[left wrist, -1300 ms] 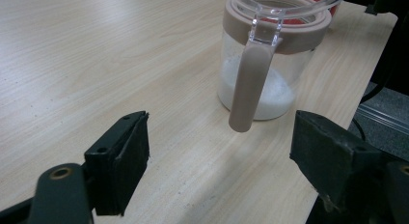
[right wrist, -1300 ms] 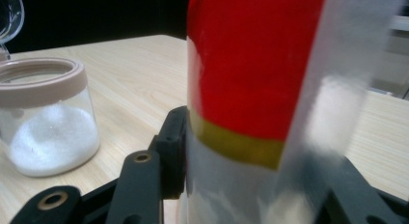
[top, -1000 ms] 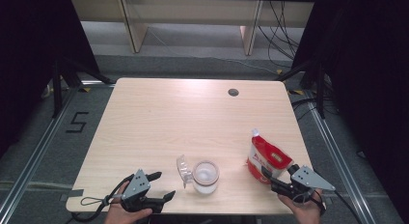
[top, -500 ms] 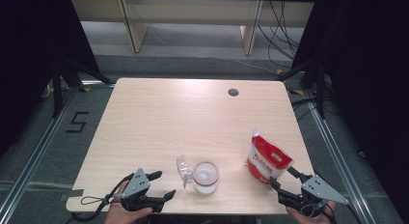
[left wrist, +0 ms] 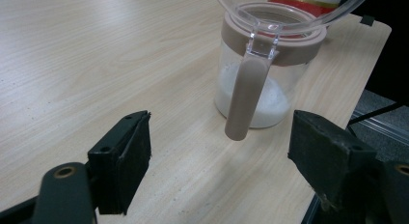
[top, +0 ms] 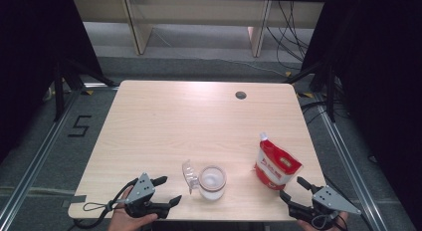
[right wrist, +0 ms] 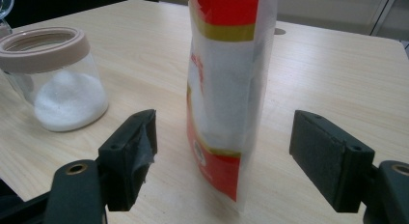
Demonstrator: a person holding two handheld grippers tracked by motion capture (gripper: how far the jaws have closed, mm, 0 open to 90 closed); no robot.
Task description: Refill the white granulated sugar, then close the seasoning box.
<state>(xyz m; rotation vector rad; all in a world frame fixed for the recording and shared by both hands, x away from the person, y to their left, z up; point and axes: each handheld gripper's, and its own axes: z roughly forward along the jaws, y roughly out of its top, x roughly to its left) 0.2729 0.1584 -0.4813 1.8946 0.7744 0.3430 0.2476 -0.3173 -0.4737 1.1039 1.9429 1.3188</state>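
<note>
Since one second ago the right hand-held gripper (top: 292, 189) has drawn back from the red and white pouch (top: 275, 163) toward the near right corner, and its jaws have just been opening, so the pouch is now released and stands free. Everything rests on the pale wooden counter (top: 199, 121), the largest thing in the high view, which also shows a small dark hole (top: 241, 95) near its far edge. The pouch stands upright near the right edge; the right gripper view shows it between the wide jaws but touching neither pad, which the high view cannot tell. Left of it stands the clear jar (top: 212, 181) with a beige collar and its clear lid (top: 188, 174) tipped open. The left gripper view shows white powder in the jar and a beige strap (left wrist: 245, 101) hanging down its side. The left hand-held gripper (top: 170, 189) is open, near the jar, holding nothing.
</note>
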